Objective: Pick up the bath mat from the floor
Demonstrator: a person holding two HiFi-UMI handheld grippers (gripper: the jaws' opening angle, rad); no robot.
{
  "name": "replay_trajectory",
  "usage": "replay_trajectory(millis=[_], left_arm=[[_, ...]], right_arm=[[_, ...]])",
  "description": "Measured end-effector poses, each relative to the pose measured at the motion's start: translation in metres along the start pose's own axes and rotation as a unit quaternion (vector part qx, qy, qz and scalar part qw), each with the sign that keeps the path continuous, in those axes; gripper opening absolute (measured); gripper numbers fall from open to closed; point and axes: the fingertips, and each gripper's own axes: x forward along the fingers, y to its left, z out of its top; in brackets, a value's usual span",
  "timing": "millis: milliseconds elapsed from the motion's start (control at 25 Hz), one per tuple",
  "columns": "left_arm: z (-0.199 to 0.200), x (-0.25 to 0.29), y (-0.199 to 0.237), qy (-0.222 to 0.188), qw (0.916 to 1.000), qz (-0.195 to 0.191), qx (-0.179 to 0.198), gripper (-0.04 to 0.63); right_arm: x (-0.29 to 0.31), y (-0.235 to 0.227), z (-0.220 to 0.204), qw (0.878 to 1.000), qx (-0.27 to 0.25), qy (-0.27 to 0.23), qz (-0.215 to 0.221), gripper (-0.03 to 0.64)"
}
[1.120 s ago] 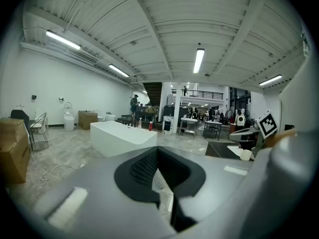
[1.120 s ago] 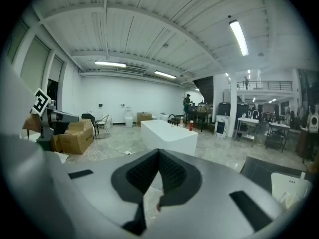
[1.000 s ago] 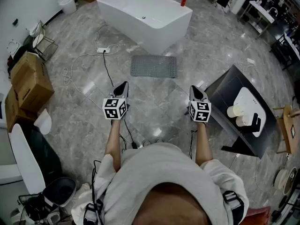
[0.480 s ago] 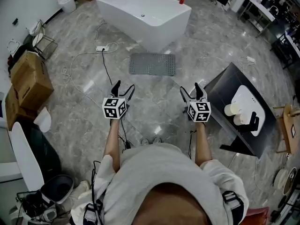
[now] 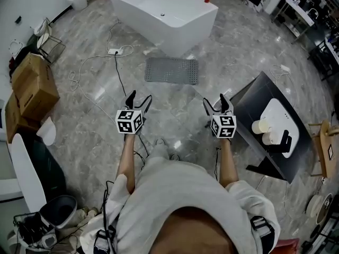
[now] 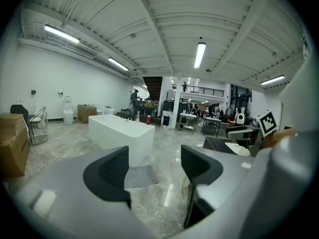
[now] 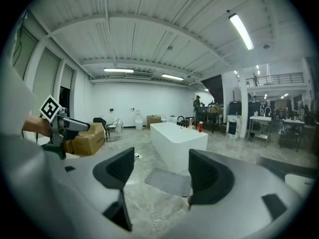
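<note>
Both grippers, left [image 5: 139, 97] and right [image 5: 215, 100], hung empty, jaws apart. Well ahead, midway between them, the grey perforated rectangular rubber bath mat [image 5: 172, 71] lay on the floor beside the white bathtub [image 5: 164, 15], its long axis crosswise; neither hand was clearly nearer.

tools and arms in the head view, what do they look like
The grey-bodied left tool and right tool each have black cupped pads and a white cube with black square markers. A thin black cable trails back beside each bare forearm. The person wears a pale short-sleeved top.
</note>
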Motion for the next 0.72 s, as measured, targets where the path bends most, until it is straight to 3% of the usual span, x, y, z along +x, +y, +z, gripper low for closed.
replay_trajectory(millis=[440, 720], left_arm=[[0.012, 0.070, 0.044, 0.002, 1.0000, 0.000, -0.009, 0.313], [0.048, 0.141, 0.088, 0.004, 0.9997, -0.024, -0.009, 0.313]], right_arm=[[0.078, -0.022, 0.013, 1.000, -0.011, 0.011, 0.000, 0.313], [0.149, -0.041, 0.042, 1.000, -0.013, 0.020, -0.018, 0.313]])
